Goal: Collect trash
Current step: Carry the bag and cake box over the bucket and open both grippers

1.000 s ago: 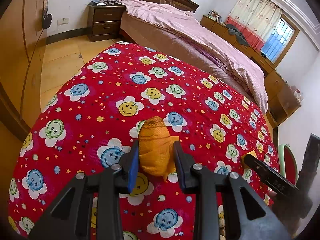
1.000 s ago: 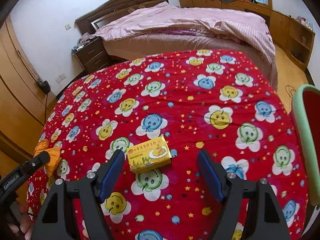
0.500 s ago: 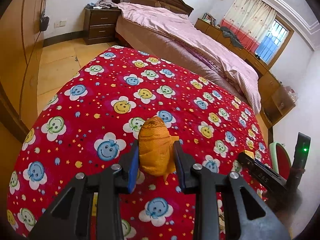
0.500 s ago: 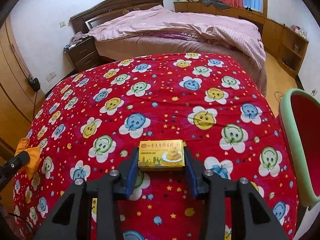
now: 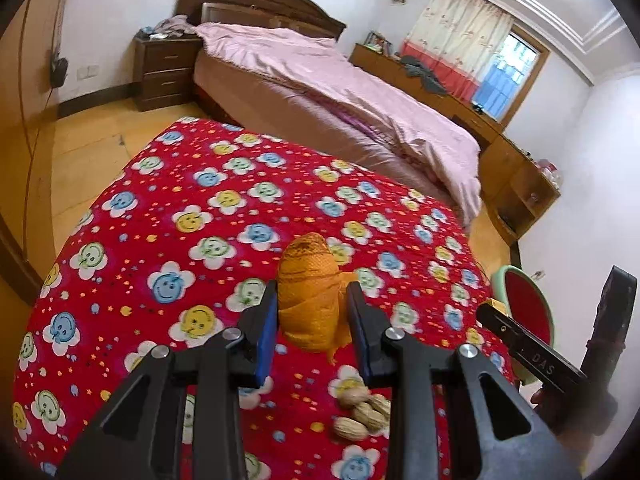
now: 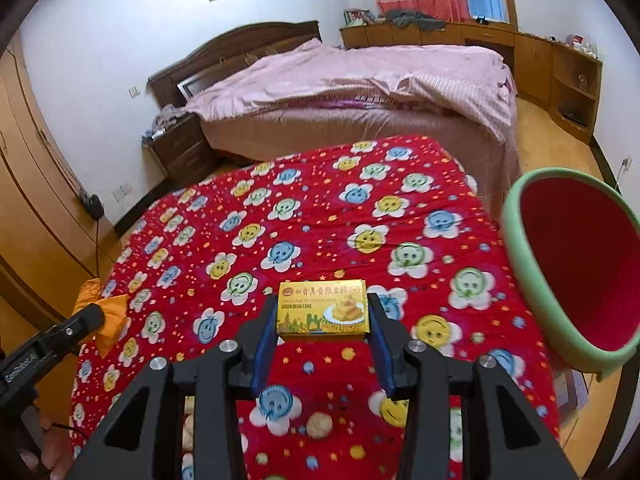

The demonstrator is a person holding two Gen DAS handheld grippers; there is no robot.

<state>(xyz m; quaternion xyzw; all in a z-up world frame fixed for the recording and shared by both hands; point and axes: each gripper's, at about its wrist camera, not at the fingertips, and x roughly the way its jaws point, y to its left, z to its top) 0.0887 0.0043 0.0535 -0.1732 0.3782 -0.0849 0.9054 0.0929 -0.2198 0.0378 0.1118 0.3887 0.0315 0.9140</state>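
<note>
**Two Pieces of Trash Held Aloft, With the Bin Off to One Side**

The left gripper (image 5: pixel 312 320), at lower centre of its own wrist view, was closed to a narrow gap on a crumpled orange mesh bag (image 5: pixel 311 300), blue pads pressing both flanks and a loose tail of netting hanging below. The right gripper (image 6: pixel 322 316), at lower centre of its view, was clamped across the short ends of a yellow green bean cake box (image 6: pixel 322 307), its jaws roughly box-wide. Both items were clear of the red smiley-flower bedspread (image 6: pixel 320 208). The red bin with a green rim (image 6: pixel 568 264) stood at the right edge of the right wrist frame, beside the bed, its mouth tilted toward the camera.

Several risks stood out. The soft mesh could compress and slip through the pads, or its dangling tail could snag on the rim. The box, apparently light card gripped only at its ends, could buckle or pivot out if squeezed harder or swung fast. With both grippers likely heading for one opening, they could collide there. Peanuts (image 5: pixel 362 412) lay on the cloth beneath the left gripper, at lower centre of its frame, easy to overlook.
</note>
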